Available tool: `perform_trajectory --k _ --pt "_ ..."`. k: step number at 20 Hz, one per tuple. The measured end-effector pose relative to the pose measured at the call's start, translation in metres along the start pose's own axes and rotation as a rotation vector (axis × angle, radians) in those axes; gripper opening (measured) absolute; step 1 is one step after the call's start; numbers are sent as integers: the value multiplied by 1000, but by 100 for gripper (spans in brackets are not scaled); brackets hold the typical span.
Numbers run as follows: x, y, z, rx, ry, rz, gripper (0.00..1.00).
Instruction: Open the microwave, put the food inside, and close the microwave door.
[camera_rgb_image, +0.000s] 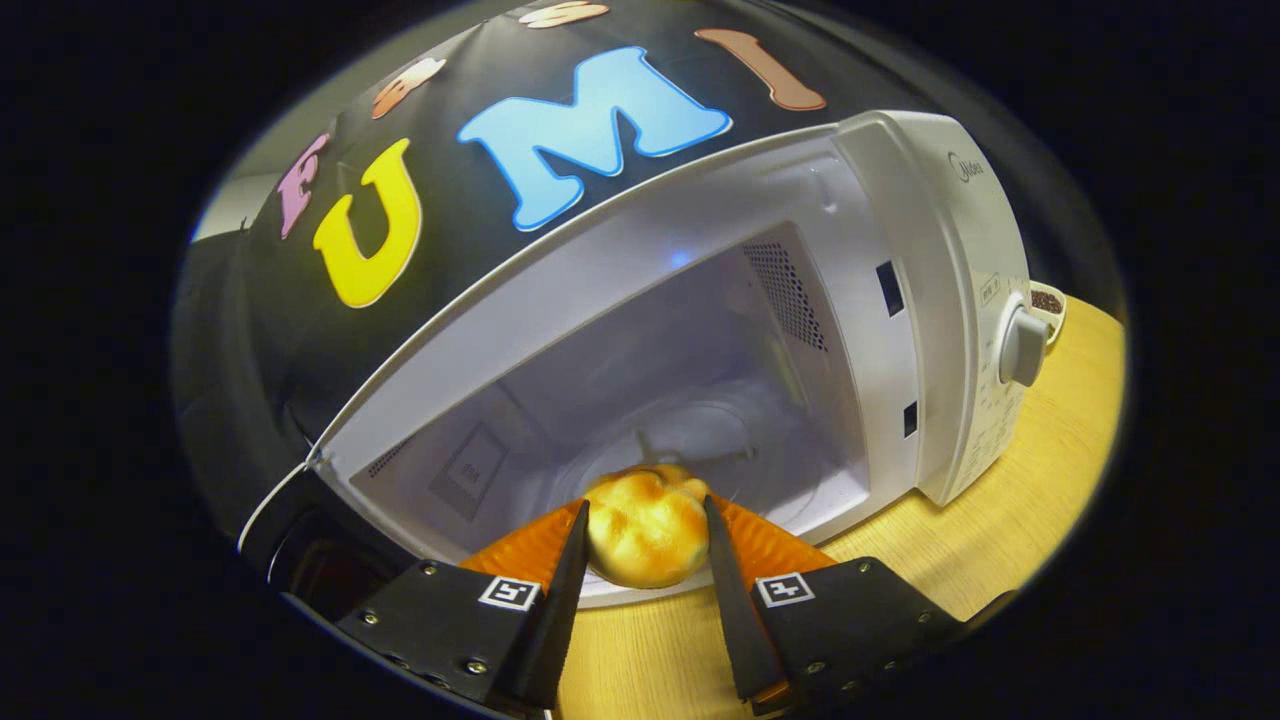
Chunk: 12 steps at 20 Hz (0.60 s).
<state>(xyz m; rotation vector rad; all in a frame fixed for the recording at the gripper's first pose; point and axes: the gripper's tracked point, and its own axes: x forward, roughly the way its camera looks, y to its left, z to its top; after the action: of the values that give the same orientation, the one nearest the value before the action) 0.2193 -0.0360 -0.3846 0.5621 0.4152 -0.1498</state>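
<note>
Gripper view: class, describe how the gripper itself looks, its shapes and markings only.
The gripper has two thin, blade-like fingers tapering forward. Each sits on a flat black angular plate fastened with small screws, and each plate carries a square black-and-white tag.

Fisheye cam rides on the claw (645, 545), looking fwd along its two fingers, which show at the bottom w/ a bread roll (647, 528) pressed between them. It sits low over the counter (1010, 500), v. close to the microwave (700, 330), facing straight into the open cavity; whole scene is rolled, so the counter slopes.
</note>
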Motion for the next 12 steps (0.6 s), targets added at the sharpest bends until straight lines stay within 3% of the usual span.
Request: perform_trajectory --k 6,7,10,12 --pt "31 -2 -8 77 -7 -46 64" --pt "35 -3 -9 78 -13 -51 68" --pt "44 -5 -13 113 -7 -56 69" --pt "47 -5 -11 122 -11 -68 77"
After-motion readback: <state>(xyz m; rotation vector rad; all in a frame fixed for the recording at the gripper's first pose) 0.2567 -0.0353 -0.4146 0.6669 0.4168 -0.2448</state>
